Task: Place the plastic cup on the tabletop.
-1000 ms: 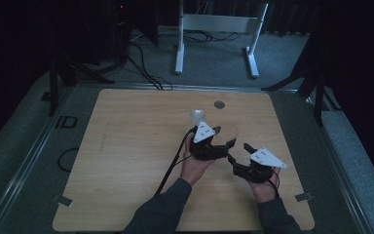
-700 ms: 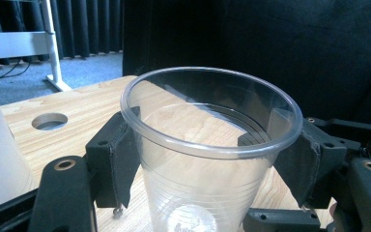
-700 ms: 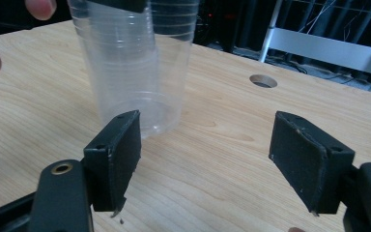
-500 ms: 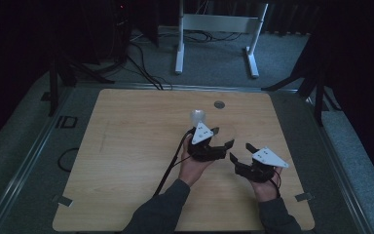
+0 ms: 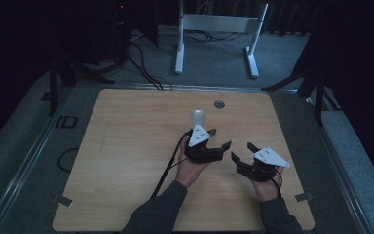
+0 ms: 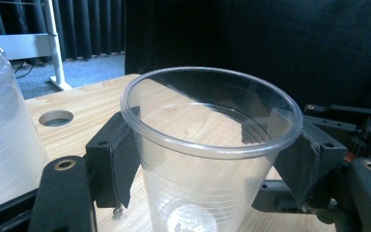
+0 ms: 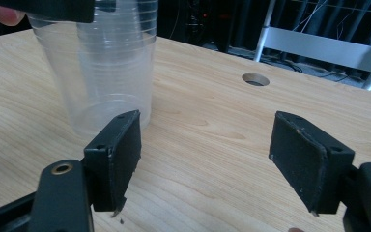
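Observation:
A clear plastic cup (image 6: 198,193) stands upright on the wooden table (image 5: 126,146), its mouth open upward. My left gripper (image 6: 207,162) is shut on it, one black pad against each side below the rim. In the high view the left gripper (image 5: 219,138) sits at mid-table, just in front of a stack of clear cups (image 5: 197,117). That stack (image 6: 5,145) rises right beside the left jaw. My right gripper (image 5: 242,151) rests to the right, open, with bare wood between its jaws (image 7: 212,159). From there the held cup (image 7: 53,77) and the stack (image 7: 125,63) show at upper left.
A round hole (image 5: 218,104) is cut in the tabletop near the far edge, behind the cups. A white metal stand (image 5: 214,24) and cables lie on the floor beyond the table. Dark curtains close off the back.
The left gripper with the cup has shifted slightly to the left and nearer the person. The right gripper has stayed put.

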Motion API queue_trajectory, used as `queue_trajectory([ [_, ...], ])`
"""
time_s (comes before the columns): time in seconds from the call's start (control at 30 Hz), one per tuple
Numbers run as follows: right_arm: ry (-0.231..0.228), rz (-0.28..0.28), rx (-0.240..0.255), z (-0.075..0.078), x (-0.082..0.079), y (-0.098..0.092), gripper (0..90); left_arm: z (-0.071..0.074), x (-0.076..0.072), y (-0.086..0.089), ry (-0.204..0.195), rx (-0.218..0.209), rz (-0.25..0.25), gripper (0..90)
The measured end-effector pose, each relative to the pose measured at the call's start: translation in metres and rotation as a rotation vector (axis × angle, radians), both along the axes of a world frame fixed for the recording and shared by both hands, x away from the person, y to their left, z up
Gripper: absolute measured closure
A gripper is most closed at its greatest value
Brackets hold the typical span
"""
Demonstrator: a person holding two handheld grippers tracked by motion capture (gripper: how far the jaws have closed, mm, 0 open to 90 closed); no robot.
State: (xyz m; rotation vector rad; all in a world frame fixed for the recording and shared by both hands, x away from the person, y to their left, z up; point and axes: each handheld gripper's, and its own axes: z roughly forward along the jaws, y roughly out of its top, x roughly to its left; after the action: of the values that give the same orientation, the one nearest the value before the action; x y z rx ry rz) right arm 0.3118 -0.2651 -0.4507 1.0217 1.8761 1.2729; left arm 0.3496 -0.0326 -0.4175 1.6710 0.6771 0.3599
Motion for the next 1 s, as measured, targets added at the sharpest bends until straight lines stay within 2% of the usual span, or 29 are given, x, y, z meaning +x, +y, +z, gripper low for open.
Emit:
queue_trajectory([
  [1.0,-0.002,0.005,0.000,0.000,-0.001,0.001,26.9,-0.015,-0.001,0.014,-0.022,0.005,0.008,29.7],
])
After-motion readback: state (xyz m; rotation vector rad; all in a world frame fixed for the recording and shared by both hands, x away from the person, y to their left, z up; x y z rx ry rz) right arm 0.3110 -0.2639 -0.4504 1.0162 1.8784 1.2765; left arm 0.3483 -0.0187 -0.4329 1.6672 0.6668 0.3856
